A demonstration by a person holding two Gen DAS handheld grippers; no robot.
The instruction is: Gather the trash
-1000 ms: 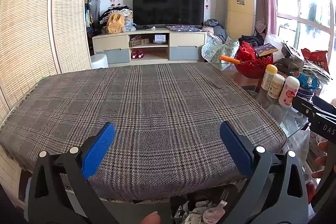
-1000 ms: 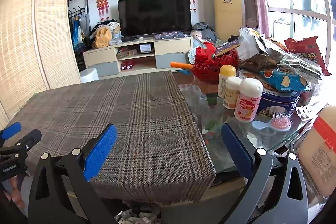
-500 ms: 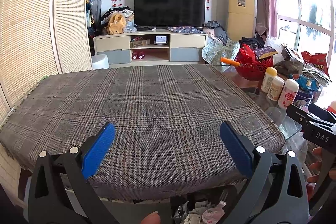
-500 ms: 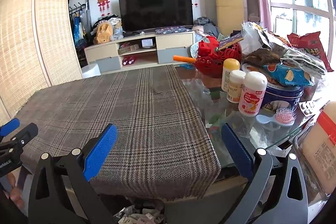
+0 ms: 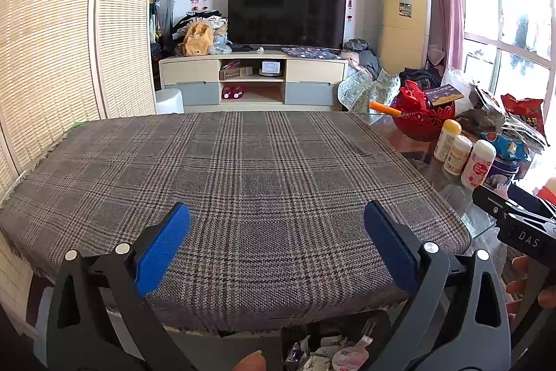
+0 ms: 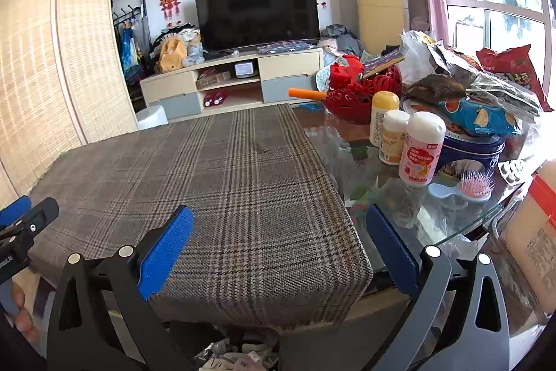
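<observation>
Left gripper (image 5: 276, 242) and right gripper (image 6: 278, 244) both spread wide, holding nothing, poised at the near edge of the plaid cloth (image 5: 236, 183). Trash (image 5: 333, 353) heaped below that edge. Bottles (image 6: 413, 145) crowding the glass tabletop (image 6: 448, 214) on the right.

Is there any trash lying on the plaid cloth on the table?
No, the plaid cloth shows only bare fabric; the trash is heaped below the table edge, under the open left gripper.

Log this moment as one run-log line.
left gripper: open, empty | right gripper: open, empty | both over plaid cloth near edge | trash pile below table edge | cloth bare
</observation>
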